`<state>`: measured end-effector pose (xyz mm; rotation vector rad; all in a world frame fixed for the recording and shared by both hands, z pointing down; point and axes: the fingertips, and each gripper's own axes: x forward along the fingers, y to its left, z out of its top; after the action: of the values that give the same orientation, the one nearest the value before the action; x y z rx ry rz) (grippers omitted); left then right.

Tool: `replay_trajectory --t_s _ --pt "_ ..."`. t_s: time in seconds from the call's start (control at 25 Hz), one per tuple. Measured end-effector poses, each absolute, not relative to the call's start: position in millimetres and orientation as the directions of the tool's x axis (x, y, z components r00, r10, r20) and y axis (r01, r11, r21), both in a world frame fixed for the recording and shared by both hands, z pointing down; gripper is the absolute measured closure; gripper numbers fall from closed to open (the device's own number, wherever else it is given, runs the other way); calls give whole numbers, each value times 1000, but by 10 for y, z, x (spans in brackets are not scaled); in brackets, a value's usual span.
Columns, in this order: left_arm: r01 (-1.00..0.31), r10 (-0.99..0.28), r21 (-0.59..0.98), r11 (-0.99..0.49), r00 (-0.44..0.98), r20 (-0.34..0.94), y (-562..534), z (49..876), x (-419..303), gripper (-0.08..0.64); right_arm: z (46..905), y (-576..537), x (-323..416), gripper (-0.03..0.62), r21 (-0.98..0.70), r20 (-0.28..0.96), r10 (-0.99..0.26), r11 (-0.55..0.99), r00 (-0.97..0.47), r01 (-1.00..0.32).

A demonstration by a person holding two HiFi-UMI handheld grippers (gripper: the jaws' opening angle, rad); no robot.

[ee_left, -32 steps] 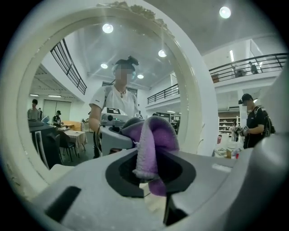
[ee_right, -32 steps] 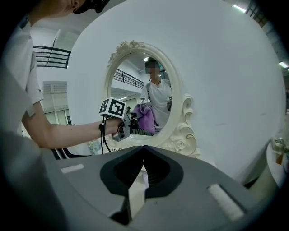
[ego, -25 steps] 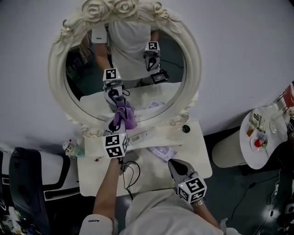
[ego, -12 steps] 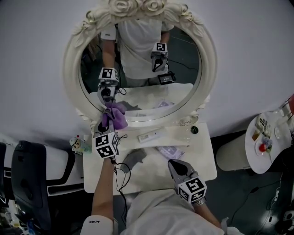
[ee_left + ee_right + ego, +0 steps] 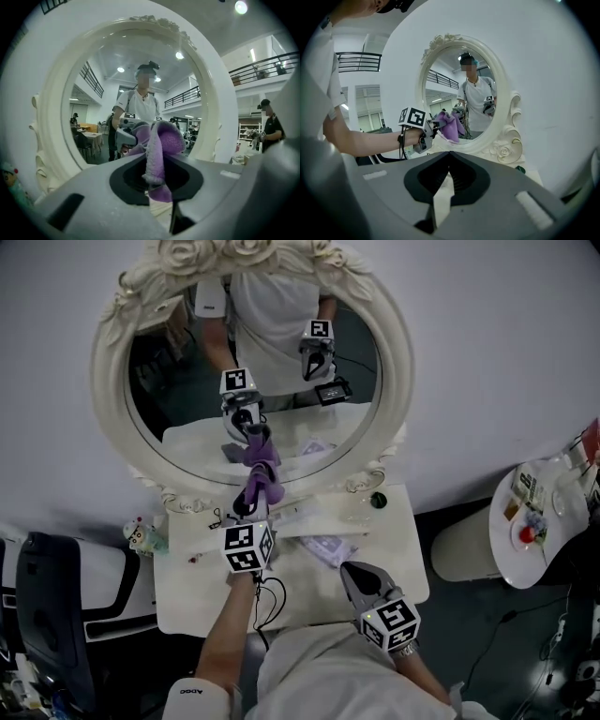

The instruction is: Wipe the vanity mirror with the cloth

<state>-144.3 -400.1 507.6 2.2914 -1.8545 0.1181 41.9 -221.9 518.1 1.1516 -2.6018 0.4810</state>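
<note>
The oval vanity mirror [image 5: 251,381] has a white carved frame [image 5: 394,381] and stands at the back of a white table [image 5: 187,601]. My left gripper [image 5: 251,505] is shut on a purple cloth [image 5: 261,476], which is pressed against the lower middle of the glass. In the left gripper view the cloth [image 5: 160,145] bunches up between the jaws, right in front of the glass [image 5: 108,84]. My right gripper [image 5: 359,576] is shut and holds nothing, low over the table's front right. Its own view shows the cloth [image 5: 451,125] and the left gripper [image 5: 427,132] at the mirror [image 5: 506,140].
On the table lie a flat packet [image 5: 330,547], a small dark jar [image 5: 378,500] and a figurine [image 5: 141,538] at the left end. A round side table [image 5: 525,521] with small items stands to the right. A dark chair [image 5: 47,615] is at the left.
The left gripper swept the cloth to the lower left of the glass, then back to the lower middle. The right gripper stayed where it was.
</note>
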Motion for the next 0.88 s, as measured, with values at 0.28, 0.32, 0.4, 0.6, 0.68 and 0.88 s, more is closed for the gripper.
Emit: replay_trajectory --t_s 0.28,0.32,0.4,0.6,0.68,0.88 --pt "-937 -920 70 -343 350 177 -4337 5205 -277 497 5238 -2230 1099 586 -173 378 -737 538 -560 -825" --pt "-930 -911 58 -363 368 188 -4360 5266 -137 497 5246 -2228 1198 586 -171 380 -749 519 -542 -838" --pt "-919 -896 42 -393 393 208 -4397 5391 76 497 5255 -2228 1369 586 -168 384 -770 483 -509 -859" --pt "-913 -881 57 -404 405 244 -4433 5616 119 497 5280 -2186 1477 586 -170 398 -787 443 -472 -880" --pt "-918 -876 57 -394 393 279 -4434 5738 -19 497 5283 -2174 1389 586 -172 402 -780 450 -480 -876" --pt "-950 -879 61 -306 307 365 -4329 6056 -697 497 5291 -2126 996 586 -174 409 -749 496 -521 -850"
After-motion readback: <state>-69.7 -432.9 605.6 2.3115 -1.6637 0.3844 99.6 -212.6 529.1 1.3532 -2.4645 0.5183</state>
